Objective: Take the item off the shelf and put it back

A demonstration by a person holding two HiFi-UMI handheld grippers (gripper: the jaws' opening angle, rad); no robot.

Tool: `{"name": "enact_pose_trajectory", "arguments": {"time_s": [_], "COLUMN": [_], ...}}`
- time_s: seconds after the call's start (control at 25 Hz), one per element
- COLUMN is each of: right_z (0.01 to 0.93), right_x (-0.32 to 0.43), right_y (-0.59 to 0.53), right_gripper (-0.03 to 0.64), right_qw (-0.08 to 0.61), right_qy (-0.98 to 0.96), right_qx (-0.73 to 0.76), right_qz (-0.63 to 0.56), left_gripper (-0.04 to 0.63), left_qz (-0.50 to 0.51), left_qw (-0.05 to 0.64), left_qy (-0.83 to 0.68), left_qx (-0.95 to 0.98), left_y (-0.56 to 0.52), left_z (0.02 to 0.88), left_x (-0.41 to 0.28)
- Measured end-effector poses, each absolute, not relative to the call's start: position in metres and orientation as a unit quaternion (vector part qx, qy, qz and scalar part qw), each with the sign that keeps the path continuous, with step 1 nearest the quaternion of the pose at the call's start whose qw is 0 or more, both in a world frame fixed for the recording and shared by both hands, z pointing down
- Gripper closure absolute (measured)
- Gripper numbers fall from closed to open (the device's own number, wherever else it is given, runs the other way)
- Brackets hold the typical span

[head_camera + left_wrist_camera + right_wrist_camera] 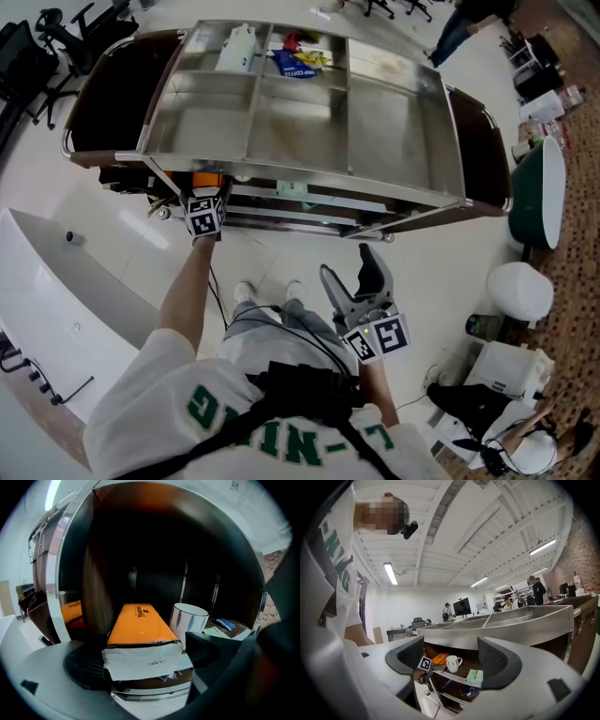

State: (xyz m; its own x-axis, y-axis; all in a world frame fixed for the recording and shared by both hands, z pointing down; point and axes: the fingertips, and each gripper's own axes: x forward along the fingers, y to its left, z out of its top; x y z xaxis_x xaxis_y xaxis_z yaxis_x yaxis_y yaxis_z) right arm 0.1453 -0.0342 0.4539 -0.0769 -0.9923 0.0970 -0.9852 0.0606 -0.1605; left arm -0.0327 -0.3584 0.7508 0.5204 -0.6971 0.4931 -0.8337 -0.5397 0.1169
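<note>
An orange pack (139, 629) with a white end lies on the dark wooden shelf (154, 680) under the steel cart top (300, 122). Its white end sticks out past the shelf edge. My left gripper (140, 663) reaches into that shelf with its jaws round the white end, a pad against each side. In the head view only its marker cube (204, 216) and a bit of orange (208, 178) show below the cart rim. My right gripper (347, 262) hangs back in front of the cart, open and empty. Its view shows the orange pack (439, 658) far off.
A white mug (187, 620) stands just right of the pack, with a green card (218, 632) and a blue packet (226, 624) beyond. On the cart top lie a white bottle (236, 47) and a blue bag (300, 61). A white table (56, 281) is at my left.
</note>
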Motion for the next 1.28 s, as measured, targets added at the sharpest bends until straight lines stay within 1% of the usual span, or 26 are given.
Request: {"name": "enact_pose_trajectory", "arguments": {"time_s": [0.04,0.08,0.12,0.16,0.44,0.68,0.92,1.28], "right_z": [0.454,0.454,0.454,0.454,0.454,0.451,0.450,0.441], "right_x": [0.145,0.145,0.146,0.146,0.144,0.143,0.145,0.155], "right_y": [-0.034,-0.034,-0.034,-0.035,-0.040,-0.045,-0.050,-0.060], "right_gripper": [0.239,0.239,0.239,0.239,0.239,0.239,0.239,0.239], "right_qw": [0.019,0.019,0.019,0.019,0.028,0.046,0.067,0.095], "right_qy": [0.728,0.728,0.728,0.728,0.734,0.741,0.749,0.759], "right_qx": [-0.679,-0.679,-0.679,-0.679,-0.672,-0.664,-0.652,-0.638], "right_qz": [-0.092,-0.092,-0.092,-0.092,-0.092,-0.092,-0.093,-0.090], "left_gripper": [0.118,0.163,0.185,0.191,0.205,0.218,0.219,0.219], "left_qz": [0.202,0.207,0.212,0.216,0.224,0.211,0.203,0.183], "left_qw": [0.171,0.170,0.167,0.163,0.162,0.176,0.162,0.146], "left_qy": [-0.448,-0.449,-0.450,-0.451,-0.445,-0.435,-0.433,-0.433], "left_qx": [0.854,0.853,0.851,0.851,0.852,0.857,0.863,0.871], "left_y": [-0.360,-0.361,-0.362,-0.362,-0.346,-0.307,-0.268,-0.202], "left_z": [0.751,0.751,0.751,0.750,0.739,0.714,0.692,0.629], "left_x": [-0.033,-0.033,-0.033,-0.033,-0.035,-0.038,-0.053,-0.082]}}
